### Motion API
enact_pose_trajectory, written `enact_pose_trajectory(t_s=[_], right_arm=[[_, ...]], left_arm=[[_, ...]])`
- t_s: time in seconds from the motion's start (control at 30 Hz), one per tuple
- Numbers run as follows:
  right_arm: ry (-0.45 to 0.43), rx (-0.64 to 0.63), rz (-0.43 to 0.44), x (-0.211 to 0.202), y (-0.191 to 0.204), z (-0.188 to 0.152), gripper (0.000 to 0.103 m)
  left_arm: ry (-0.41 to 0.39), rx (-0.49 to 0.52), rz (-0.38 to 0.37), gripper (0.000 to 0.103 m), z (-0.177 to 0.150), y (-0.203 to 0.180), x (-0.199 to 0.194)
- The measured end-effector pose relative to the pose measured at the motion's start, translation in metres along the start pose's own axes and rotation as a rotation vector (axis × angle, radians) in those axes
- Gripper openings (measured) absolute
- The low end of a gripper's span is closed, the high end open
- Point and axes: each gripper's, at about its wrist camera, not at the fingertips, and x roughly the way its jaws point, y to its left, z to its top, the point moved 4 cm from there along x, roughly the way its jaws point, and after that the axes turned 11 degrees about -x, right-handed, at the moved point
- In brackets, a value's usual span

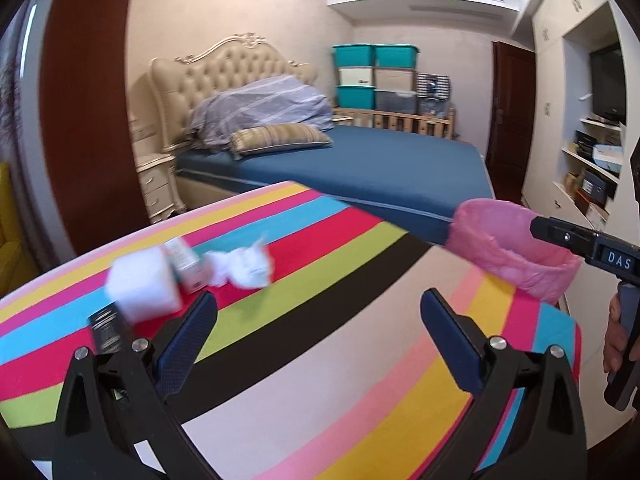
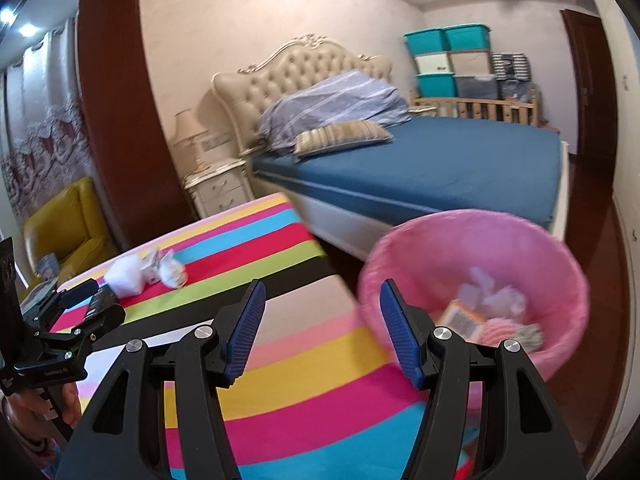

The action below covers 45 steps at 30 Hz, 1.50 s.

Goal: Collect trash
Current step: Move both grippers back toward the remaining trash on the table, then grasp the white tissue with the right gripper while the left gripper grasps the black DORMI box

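A: Trash is seen in two places. A crumpled white tissue (image 1: pixel 244 266) lies on the striped worktop (image 1: pixel 320 360), left of centre in the left wrist frame, touching a small carton (image 1: pixel 188 266) and just beside a blurred white block (image 1: pixel 142 286). A dark flat packet (image 1: pixel 106 330) is made out at the lower left, next to the block.

B: And the pink-lined bin (image 2: pixel 472 292) is found at the right of the right wrist frame, off the worktop's edge. Papers and an orange-edged wrapper (image 2: pixel 460 320) are seen inside it.

A: The left hand-held gripper (image 1: pixel 320 332) is held with its jaws spread wide over the stripes. Nothing is caught between them.

B: The right hand-held gripper (image 2: pixel 322 328) is held partly spread, and nothing is clamped there either. One blue pad (image 2: pixel 400 336) is lined up against the bin's near rim in the frame; contact cannot be told.

A: A blue bed (image 1: pixel 360 164) is seen behind, upper centre, with teal storage boxes (image 1: pixel 374 56) stacked beyond it.
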Motion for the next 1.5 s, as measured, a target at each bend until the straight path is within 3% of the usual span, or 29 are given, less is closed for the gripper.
enact_pose_trajectory(t_s=[0.47, 0.67, 0.73, 0.8, 1.3, 1.4, 1.5], right_arm=[[0.141, -0.077, 0.104, 0.048, 0.079, -0.015, 0.060], [0.188, -0.137, 0.156, 0.081, 0.126, -0.005, 0.060], [0.195, -0.168, 0.169, 0.092, 0.141, 0.000, 0.068], [0.207, -0.199, 0.183, 0.109, 0.157, 0.007, 0.069], [0.297, -0.241, 0.226, 0.213, 0.214, 0.043, 0.068], [0.306, -0.268, 0.213, 0.220, 0.221, 0.044, 0.065], [0.331, -0.289, 0.217, 0.222, 0.225, 0.040, 0.054]], left_arm=[[-0.022, -0.046, 0.192, 0.098, -0.012, 0.080, -0.043], [-0.004, -0.160, 0.303, 0.098, -0.014, 0.134, -0.052], [0.004, -0.212, 0.324, 0.098, -0.014, 0.150, -0.053], [0.009, -0.236, 0.347, 0.098, -0.016, 0.159, -0.054], [0.043, -0.243, 0.445, 0.098, -0.026, 0.171, -0.052], [0.046, -0.253, 0.454, 0.098, -0.026, 0.174, -0.051], [0.048, -0.267, 0.453, 0.098, -0.027, 0.177, -0.052]])
